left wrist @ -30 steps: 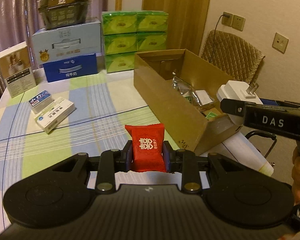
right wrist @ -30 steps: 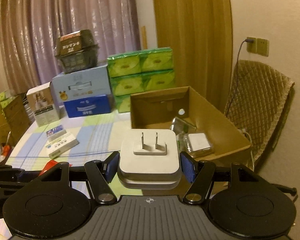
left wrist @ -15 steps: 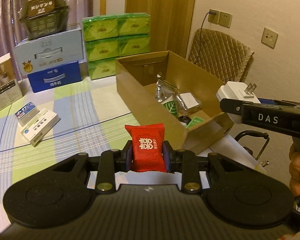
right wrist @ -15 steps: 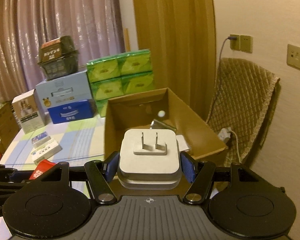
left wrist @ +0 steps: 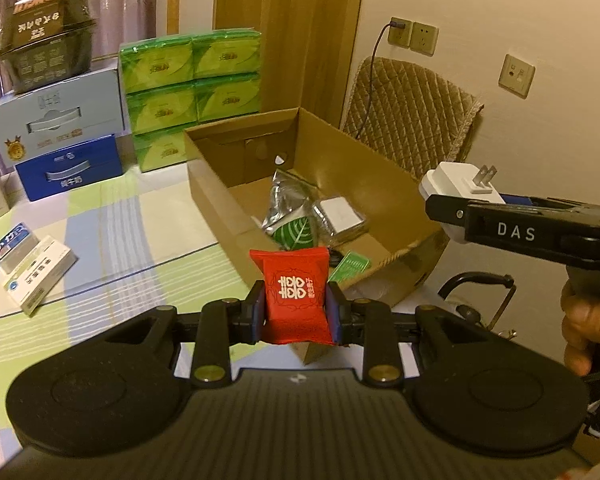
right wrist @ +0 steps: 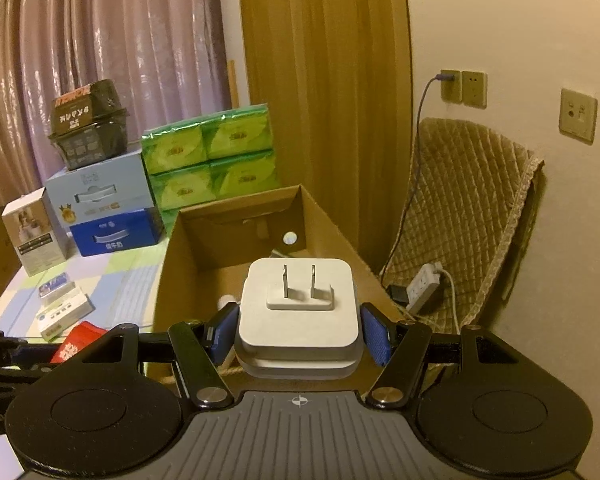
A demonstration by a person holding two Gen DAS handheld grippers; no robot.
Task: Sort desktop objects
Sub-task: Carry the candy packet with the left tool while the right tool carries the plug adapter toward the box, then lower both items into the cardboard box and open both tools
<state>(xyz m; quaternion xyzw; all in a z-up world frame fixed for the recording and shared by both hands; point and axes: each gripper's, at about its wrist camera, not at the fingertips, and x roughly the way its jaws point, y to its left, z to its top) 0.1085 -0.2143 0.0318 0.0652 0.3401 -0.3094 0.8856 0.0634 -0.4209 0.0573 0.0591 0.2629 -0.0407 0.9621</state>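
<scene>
You are in the carrying step, with both tongs loaded. Your left tongs (left wrist: 296, 312) are closed around a red packet (left wrist: 294, 294), which stands upright between the pads. Your right tongs (right wrist: 298, 328) are clamped on a white plug adapter (right wrist: 298, 312), with its two prongs pointing forward.

The open cardboard box (left wrist: 220, 204) is ahead of both tongs and lower. In the left wrist view it is just in front of the red packet; in the right wrist view its inside is directly past the adapter. Foil packs and a green sachet (left wrist: 348, 266) already lie inside.

I judge the next move is the drop. Bring each of the tongs over the box opening, past the near wall, and only then open them. The medicine boxes (left wrist: 36, 276) on the counter, far to the left of your left tongs, are not yet sorted.
</scene>
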